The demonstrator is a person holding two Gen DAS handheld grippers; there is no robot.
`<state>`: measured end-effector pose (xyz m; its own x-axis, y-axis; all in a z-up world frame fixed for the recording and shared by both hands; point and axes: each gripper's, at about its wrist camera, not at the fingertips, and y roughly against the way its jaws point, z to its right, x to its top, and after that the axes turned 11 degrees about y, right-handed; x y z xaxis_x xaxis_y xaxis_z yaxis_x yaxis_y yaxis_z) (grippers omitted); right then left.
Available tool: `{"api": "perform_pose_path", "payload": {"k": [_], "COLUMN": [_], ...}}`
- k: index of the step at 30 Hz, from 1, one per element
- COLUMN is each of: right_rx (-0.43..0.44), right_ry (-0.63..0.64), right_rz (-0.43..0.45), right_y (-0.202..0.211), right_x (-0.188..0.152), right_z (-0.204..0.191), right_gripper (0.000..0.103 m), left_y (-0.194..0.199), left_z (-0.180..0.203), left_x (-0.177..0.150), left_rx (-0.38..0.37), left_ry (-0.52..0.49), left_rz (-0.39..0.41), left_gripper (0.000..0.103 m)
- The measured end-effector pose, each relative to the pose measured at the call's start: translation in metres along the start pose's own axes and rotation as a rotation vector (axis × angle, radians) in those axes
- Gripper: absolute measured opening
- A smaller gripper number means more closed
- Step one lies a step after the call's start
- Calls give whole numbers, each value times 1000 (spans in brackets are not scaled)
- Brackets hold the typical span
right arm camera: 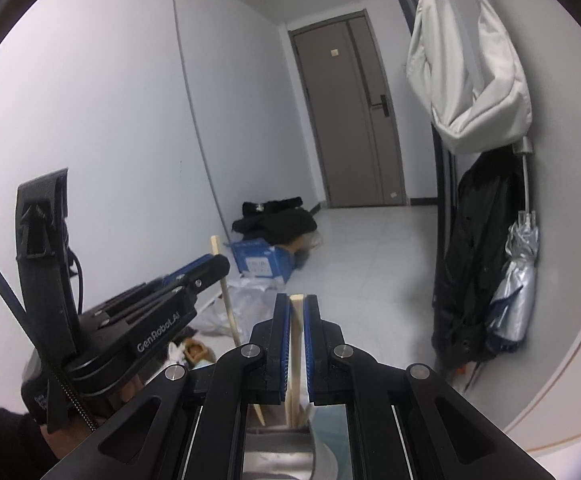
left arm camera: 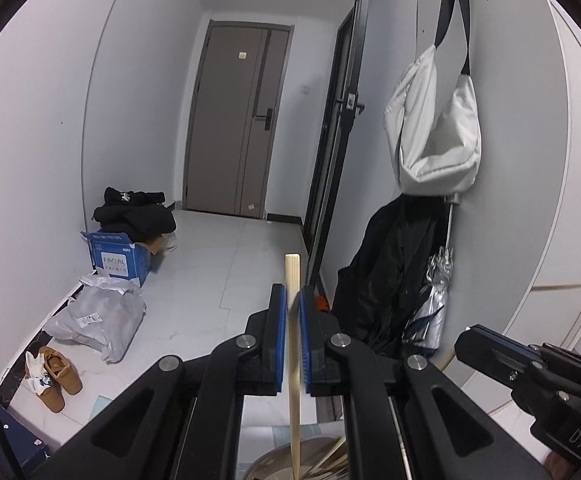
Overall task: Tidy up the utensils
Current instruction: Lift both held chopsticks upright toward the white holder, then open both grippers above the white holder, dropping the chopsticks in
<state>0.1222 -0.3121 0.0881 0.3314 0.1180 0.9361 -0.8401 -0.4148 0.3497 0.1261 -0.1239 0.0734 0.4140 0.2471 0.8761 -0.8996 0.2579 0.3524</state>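
My left gripper (left arm camera: pixel 291 289) is shut on a pale wooden chopstick (left arm camera: pixel 292 268) that stands upright between the blue pads. Its lower end reaches down to a round metal container (left arm camera: pixel 268 467) holding more wooden sticks (left arm camera: pixel 330 458). My right gripper (right arm camera: pixel 297 300) is shut on a second wooden chopstick (right arm camera: pixel 295 360), also upright above the shiny container (right arm camera: pixel 278 450). In the right wrist view the left gripper (right arm camera: pixel 216 265) is at the left with its chopstick (right arm camera: pixel 228 304). In the left wrist view the right gripper (left arm camera: pixel 464 340) is at the lower right.
A hallway floor lies beyond, with a blue cardboard box (left arm camera: pixel 116 258), black clothes (left arm camera: pixel 134 212), a white plastic bag (left arm camera: pixel 98 318) and brown shoes (left arm camera: pixel 56 376) along the left wall. On the right wall hang a white bag (left arm camera: pixel 434 132), a black coat (left arm camera: pixel 382 276) and a silver umbrella (left arm camera: pixel 430 308).
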Motion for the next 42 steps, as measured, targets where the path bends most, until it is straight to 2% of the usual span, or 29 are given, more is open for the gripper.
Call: {"api": "perform_pose_path", "payload": {"k": [8,12,14,17,19,20,22,24,26,27,29,38,42], "right_rx": [28,30,52,63,67,54,49,36,23,20,20,23,28], "right_ry": [-44,-68,-89,-123,-138,-148,-158,-162,-159,-157,-155,-122,-118], "right_rz": [-27,-52,-59,-28,-16,-6,3,8,7,13,24,47,53], "right_y": [-10,-17,-19,-13,-7,-1,7,15,21,25,32,58,66], "right_x": [-22,-32,-37,-41,-43,-44,-45,-46,-44,-44,-43,-42,-44], "right_z": [0,0,1,3,3,3,4,1,-3,-6,-12,-46,-57], "right_gripper": [6,6,9,9,13,17,20,25,36,38,41,57,61], "left_y": [-6,-7,-10,-12,-4,0,8,9,14,17,27,72,86], "left_z": [1,1,-2,-11,-16,-17,-16,-15,-17,-19,-20,-31,-38], "left_x": [-6,-11,-13,-8,-4,-2,3,5,6,7,8,9,6], "left_rx": [-21,-61,-45,-31,-11,-8,3,20,49,58,91,137,157], "left_ry": [-36,-63,-52,8,40,51,47,36,48,55,66,70,82], "left_rz": [-63,-123,-168,-223,-211,-197,-178,-206,-222,-223,-216,-144,-117], "left_gripper": [3,4,4,19,55,62,72,72,72,72,76,93,99]}}
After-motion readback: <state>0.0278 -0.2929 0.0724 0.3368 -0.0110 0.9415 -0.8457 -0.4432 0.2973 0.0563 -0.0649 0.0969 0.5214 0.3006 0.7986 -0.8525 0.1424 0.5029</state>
